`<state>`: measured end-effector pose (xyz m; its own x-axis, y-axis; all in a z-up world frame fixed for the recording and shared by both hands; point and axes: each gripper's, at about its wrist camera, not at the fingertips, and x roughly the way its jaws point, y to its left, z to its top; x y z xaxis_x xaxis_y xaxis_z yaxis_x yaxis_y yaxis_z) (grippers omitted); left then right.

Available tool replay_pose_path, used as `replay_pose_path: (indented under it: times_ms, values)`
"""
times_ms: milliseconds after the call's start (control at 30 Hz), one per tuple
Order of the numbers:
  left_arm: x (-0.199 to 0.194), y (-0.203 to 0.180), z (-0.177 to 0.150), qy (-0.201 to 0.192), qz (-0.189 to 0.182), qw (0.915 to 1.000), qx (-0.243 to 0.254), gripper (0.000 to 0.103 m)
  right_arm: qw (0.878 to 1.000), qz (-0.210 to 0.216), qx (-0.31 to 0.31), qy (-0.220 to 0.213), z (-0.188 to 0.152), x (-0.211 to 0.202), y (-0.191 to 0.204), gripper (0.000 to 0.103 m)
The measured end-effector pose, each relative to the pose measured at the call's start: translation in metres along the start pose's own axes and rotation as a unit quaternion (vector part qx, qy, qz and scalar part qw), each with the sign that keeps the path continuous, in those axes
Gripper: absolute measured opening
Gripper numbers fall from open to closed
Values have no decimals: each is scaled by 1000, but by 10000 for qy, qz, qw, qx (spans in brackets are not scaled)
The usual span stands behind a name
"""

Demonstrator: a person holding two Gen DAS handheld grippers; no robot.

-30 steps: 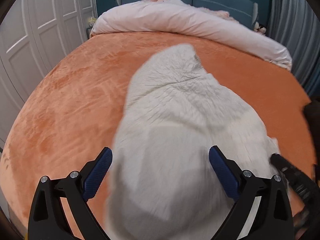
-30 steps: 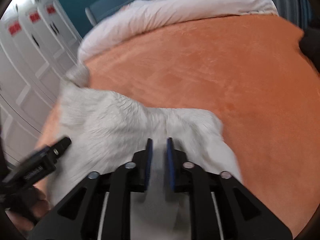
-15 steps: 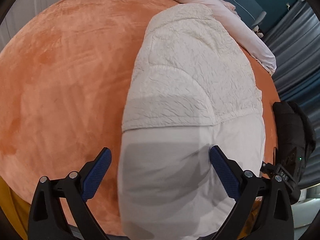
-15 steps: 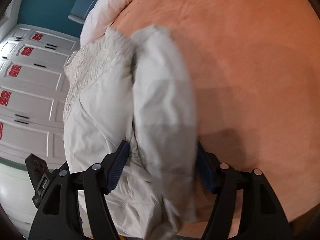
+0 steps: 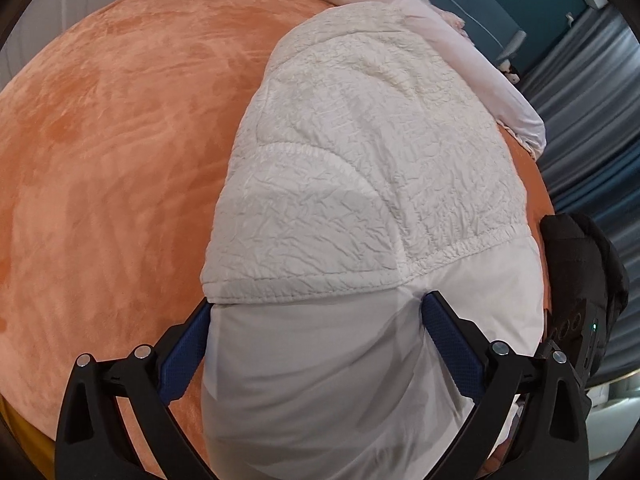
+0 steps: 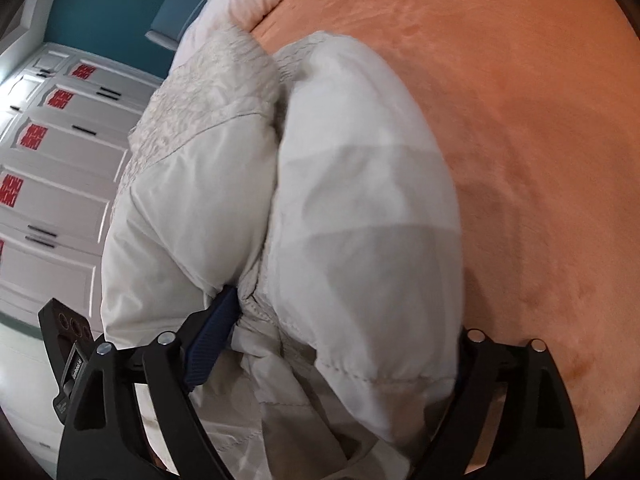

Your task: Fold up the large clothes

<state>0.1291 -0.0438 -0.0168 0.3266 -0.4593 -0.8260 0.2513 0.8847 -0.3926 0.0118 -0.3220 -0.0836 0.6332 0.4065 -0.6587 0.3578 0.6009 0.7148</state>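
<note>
Straddling the puffy white jacket (image 5: 360, 184) on the bed (image 5: 100, 140), both your tools, left (image 5: 316, 340) and right (image 6: 340, 344), gape wide; it's soft and slippery, so pinch stitched seams.

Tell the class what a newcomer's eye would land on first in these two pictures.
A big white padded jacket fills the middle, lying on an orange bedspread. Both the left gripper and the right gripper are spread wide around its puffy near end. A pale duvet is bunched at the far end of the bed.
</note>
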Motion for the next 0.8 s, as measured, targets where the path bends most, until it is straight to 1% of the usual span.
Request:
replay_pose_path:
  times_ms: [33,67,100,167,233,333,433,467,533,633,733,800]
  values:
    - [-3,-6,1,-82,53,9998,184,91,9999,172,-1,17,-1,1,-1,57]
    - [-5,-10,0,-134,94,9994,318,88,9996,271,-8,-11,-6,-1,-2,43]
    - [-9,-16,1,-225,155,9982,542,83,9995,302,-102,-74,-8,-4,2,34]
    - [-18,-22,7,-394,164,9960,780,77,9992,284,-217,-173,-10,-7,9,28]
    - [-24,-19,15,-502,127,9950,850,68,9988,242,-317,-274,-11,-5,19,27]
    - [-31,-10,36,-696,138,9924,1003,60,9976,185,-558,-375,-9,6,38,25]
    - [-35,3,67,-855,283,9896,1125,58,9964,229,-680,-456,1,21,58,24]
    - [-35,6,74,-910,340,9885,1159,58,9960,235,-722,-469,4,21,62,24]
    - [-34,23,98,-1041,522,9858,1208,55,9946,172,-909,-477,18,39,82,24]
    - [-31,49,124,-1125,687,9849,1121,52,9915,61,-1209,-466,33,67,114,24]
    - [-28,69,141,-1223,944,9815,1127,50,9879,-17,-1511,-349,43,97,140,24]
    - [-21,89,151,-1159,1136,9809,1076,50,9835,-125,-1795,-196,45,118,153,24]
